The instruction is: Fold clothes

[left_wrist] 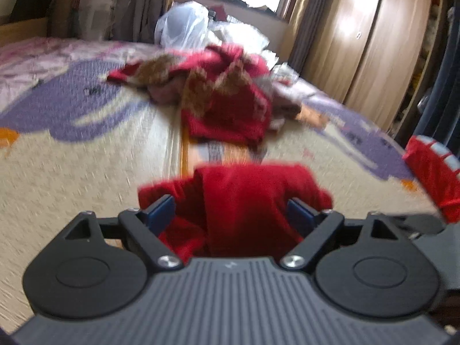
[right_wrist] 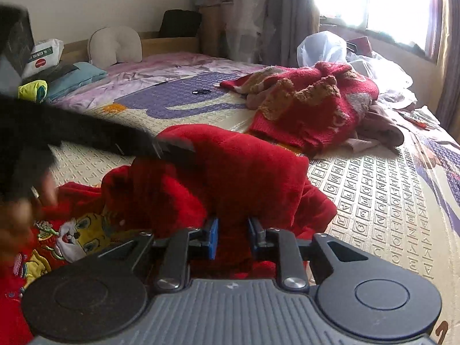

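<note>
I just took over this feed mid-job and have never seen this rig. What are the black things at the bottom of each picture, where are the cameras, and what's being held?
Each picture comes from a fisheye camera on a handheld two-finger gripper; a person carries one in each hand.

The left wrist view shows the left gripper with its jaws wide and the red garment bunched between them; blur hides whether the pads press it.

The right wrist view shows the right gripper with its jaws narrow, pinching a fold of the same red garment.

Everything lies on a bed covered by a patterned mat. Further back sits a red knitted sweater.
</note>
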Demonstrator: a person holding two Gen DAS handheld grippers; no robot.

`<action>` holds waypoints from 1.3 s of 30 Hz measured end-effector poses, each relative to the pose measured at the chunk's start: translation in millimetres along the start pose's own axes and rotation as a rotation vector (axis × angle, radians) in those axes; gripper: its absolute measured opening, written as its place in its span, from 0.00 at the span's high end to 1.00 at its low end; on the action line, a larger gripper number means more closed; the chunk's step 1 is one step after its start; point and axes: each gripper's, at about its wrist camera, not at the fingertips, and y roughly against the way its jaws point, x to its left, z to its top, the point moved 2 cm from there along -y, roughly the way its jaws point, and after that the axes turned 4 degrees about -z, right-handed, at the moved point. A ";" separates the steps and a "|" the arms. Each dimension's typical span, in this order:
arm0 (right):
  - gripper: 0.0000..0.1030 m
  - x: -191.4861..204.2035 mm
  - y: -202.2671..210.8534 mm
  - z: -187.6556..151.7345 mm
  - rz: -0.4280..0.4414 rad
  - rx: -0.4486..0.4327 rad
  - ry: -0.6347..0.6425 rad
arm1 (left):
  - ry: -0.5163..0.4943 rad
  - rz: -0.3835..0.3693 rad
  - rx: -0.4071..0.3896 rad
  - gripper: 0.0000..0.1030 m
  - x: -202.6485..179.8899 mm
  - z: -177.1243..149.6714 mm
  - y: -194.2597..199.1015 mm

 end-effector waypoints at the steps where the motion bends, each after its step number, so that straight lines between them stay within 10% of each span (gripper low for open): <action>1: 0.76 0.0 -0.1 0.1 0.001 0.000 -0.001 | 0.020 -0.015 -0.029 0.15 4.2 5.4 7.5; 8: 0.76 3.2 1.0 -2.3 -0.008 -0.003 -0.010 | 0.188 -0.174 -0.116 0.13 11.8 10.8 8.4; 14: 0.76 8.9 1.8 -4.6 -0.040 -0.010 -0.001 | 0.114 -0.179 -0.019 0.15 -12.5 -2.8 -15.8; 25: 0.76 10.9 2.1 -5.2 -0.052 -0.013 0.017 | 0.235 -0.479 -0.094 0.14 -37.5 29.3 16.8; 31: 0.75 9.9 1.7 -7.0 -0.054 -0.009 0.011 | 0.265 -0.346 0.025 0.21 -9.8 -10.1 -26.8; 39: 0.75 21.8 -1.4 -14.4 -0.099 -0.012 0.074 | 0.227 -0.332 -0.023 0.21 -6.9 -30.6 -26.6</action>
